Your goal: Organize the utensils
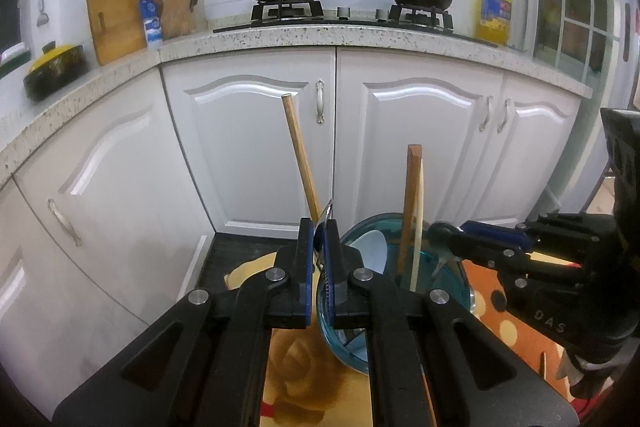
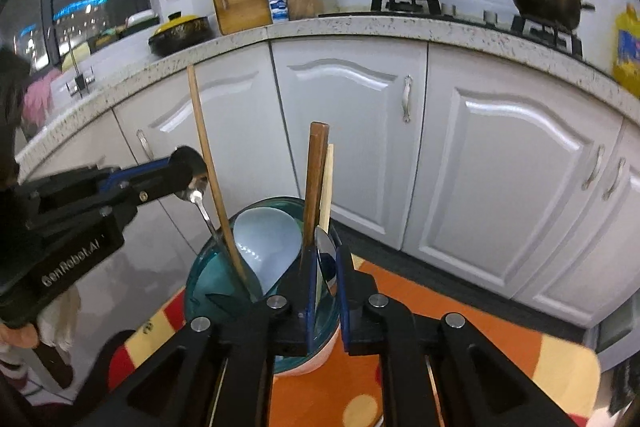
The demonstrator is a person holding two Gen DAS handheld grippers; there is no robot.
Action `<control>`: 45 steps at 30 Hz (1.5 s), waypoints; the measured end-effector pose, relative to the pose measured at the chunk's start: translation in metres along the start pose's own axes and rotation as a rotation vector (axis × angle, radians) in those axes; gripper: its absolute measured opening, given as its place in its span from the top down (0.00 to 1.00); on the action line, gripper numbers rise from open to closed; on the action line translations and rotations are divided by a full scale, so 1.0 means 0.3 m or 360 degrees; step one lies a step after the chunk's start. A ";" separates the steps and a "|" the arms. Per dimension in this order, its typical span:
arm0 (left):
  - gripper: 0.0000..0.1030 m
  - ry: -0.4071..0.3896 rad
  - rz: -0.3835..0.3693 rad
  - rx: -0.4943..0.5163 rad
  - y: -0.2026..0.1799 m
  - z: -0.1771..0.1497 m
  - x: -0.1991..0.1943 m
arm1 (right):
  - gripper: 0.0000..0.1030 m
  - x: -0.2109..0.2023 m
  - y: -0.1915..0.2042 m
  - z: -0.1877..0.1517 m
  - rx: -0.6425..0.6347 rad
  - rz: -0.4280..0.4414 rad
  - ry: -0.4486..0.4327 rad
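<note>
The left gripper (image 2: 192,167) is clamped on a steel spoon (image 2: 198,197); the right gripper (image 2: 326,267) pinches a second spoon (image 2: 325,259). Both stand in the teal glass bowl (image 2: 208,267) with wooden sticks (image 2: 316,183) and a pale ladle (image 2: 268,243). Risk, as I judge it — smooth, thin metal could twist in the pads, or a lift could drag the sticks and tip the bowl.
</note>
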State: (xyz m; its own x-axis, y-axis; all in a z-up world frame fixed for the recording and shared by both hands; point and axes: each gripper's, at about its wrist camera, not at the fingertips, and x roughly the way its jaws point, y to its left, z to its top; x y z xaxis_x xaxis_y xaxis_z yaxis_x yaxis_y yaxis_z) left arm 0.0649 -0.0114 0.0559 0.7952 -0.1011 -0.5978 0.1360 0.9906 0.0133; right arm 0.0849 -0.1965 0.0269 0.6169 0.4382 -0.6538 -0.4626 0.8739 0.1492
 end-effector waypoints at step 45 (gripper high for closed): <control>0.57 0.0129 -0.0268 -0.0051 -0.146 -0.168 -0.185 | 0.68 -0.073 -0.263 -0.381 0.0340 -0.0150 0.0344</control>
State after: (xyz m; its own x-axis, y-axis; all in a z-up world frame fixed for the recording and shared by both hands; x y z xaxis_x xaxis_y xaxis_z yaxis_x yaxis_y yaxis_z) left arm -0.0150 -0.0447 0.0481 0.7124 -0.2593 -0.6521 0.2434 0.9628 -0.1170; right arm 0.0351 -0.2990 -0.0553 0.4906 0.3186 -0.8111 -0.2515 0.9429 0.2182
